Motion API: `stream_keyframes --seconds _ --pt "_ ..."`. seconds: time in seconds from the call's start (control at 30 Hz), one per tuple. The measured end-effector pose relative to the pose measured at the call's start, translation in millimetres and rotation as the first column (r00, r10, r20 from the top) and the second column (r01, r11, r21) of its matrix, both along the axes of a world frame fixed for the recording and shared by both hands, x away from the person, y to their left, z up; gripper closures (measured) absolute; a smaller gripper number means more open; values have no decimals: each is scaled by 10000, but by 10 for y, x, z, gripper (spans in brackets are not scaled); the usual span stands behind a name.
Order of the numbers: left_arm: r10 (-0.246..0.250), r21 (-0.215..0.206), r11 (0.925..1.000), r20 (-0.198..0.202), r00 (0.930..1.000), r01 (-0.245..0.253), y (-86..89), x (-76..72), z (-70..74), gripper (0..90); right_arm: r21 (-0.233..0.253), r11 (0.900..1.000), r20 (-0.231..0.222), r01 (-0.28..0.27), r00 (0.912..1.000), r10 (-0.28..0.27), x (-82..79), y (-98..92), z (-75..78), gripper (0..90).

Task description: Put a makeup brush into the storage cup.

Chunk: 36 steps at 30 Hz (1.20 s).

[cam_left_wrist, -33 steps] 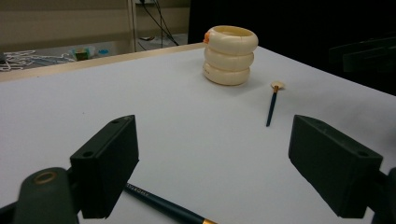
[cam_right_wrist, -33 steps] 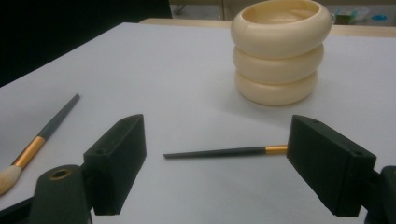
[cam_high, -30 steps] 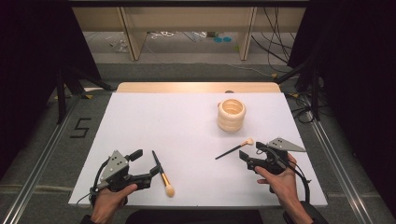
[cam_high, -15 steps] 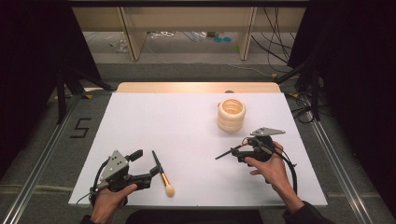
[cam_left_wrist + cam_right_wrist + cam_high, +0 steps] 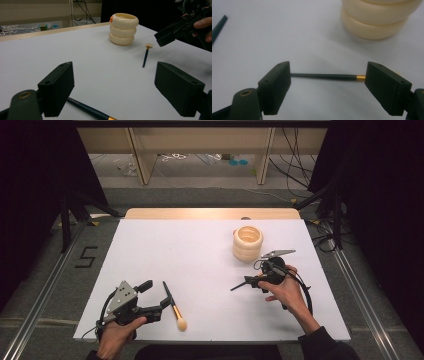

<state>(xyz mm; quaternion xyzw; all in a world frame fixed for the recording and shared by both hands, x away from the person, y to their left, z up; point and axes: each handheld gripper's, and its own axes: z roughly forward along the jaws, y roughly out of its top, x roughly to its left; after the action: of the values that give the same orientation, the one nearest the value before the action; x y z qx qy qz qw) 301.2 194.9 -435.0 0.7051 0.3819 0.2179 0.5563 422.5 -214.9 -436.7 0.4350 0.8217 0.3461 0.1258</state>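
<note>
While my right gripper [image 5: 327,87] hangs with its jaws spread just above the white desk [image 5: 190,255], I see a thin dark-handled brush with a gold ferrule [image 5: 324,76] lying flat between them, near the cream ribbed ring-stacked holder [image 5: 247,243]. My left gripper [image 5: 115,92] is spread too, low over a second dark-handled brush with a pale head [image 5: 173,306] at the desk's near edge.

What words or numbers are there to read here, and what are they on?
"5": a big dark number on the grey floor left of the table, in the high view.
Small pale print on the brush handle by the left gripper: too blurred to read.
</note>
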Motion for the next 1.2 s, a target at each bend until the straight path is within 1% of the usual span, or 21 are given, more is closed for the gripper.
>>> stream_keyframes --seconds 0.03,0.07,0.2,0.3,0.33,0.4,0.5,0.53,0.57,0.6,0.73,0.77,0.8,0.87,0.93,0.97,1.07,1.1,1.13,1.17,1.2 --pt "15 -24 10000 -7 10000 -15 1 0 1 158 -108 9994 136 -333 9993 334 19 0 5 236" --pt "-11 -98 10000 28 10000 12 1 6 -2 158 -441 9973 67 -582 9983 586 30 -15 27 240" --pt "73 -60 10000 -46 10000 -73 3 2 -3 158 -713 9911 -375 -1125 9932 1101 66 -7 75 262" --pt "71 -67 10000 -53 10000 -72 1 2 -4 158 -1221 9735 -339 -1932 9811 1904 144 -15 69 285" --pt "79 -50 10000 -46 10000 -79 2 3 -5 158 -1342 9746 -301 -1791 9838 1766 157 11 55 289" --pt "97 -59 9999 -57 9999 -98 4 6 -3 158 -1586 9554 -647 -2491 9682 2417 191 9 59 290" --pt "86 -22 10000 -79 9999 -86 5 8 -6 158 -2001 9341 -788 -2957 9551 2855 231 53 44 289" --pt "86 -40 10000 -72 9999 -86 6 7 -5 158 -2096 9190 -835 -3339 9426 3234 268 77 44 301" --pt "87 -63 9999 -71 9999 -87 7 6 -3 158 -2096 9190 -835 -3339 9426 3234 268 77 44 301" --pt "92 -70 9999 -71 9999 -92 7 8 -3 158 -2108 9122 -915 -3515 9361 3395 288 88 38 304" --pt "76 -68 9999 -92 9999 -77 10 8 -4 158 -2415 8827 -1337 -4031 9148 3811 358 115 10 296" --pt "75 -86 9999 -97 9999 -76 10 11 -4 158 -2558 8681 -1492 -4253 9046 3992 389 121 4 302" --pt "103 -60 9999 -110 9999 -104 10 11 -5 158 -2558 8681 -1492 -4253 9046 3992 389 121 4 302" --pt "111 -18 9999 -126 9999 -112 10 11 -8 158 -2663 8563 -1595 -4425 8964 4136 418 127 -6 307" --pt "115 -29 9999 -128 9999 -116 10 12 -6 159 -2950 8283 -1796 -4763 8791 4415 467 134 -13 320" --pt "117 -30 9999 -130 9998 -117 9 13 -7 158 -3044 8186 -1874 -4870 8733 4498 481 137 -12 325" --pt "109 -28 9999 -140 9998 -110 9 14 -6 159 -3142 8034 -1964 -5058 8626 4663 506 140 2 338" --pt "103 -35 9999 -139 9999 -103 9 15 -6 159 -3326 7828 -2118 -5259 8505 4814 525 150 17 355" --pt "100 -25 9999 -148 9998 -100 8 14 -7 158 -3412 7721 -2180 -5361 8442 4898 538 156 24 357" --pt "100 -25 9999 -148 9998 -100 8 14 -7 158 -3412 7721 -2180 -5361 8442 4898 538 156 24 357" --pt "106 -28 9999 -148 9998 -106 8 13 -8 159 -3537 7567 -2323 -5498 8353 4984 552 176 29 374"
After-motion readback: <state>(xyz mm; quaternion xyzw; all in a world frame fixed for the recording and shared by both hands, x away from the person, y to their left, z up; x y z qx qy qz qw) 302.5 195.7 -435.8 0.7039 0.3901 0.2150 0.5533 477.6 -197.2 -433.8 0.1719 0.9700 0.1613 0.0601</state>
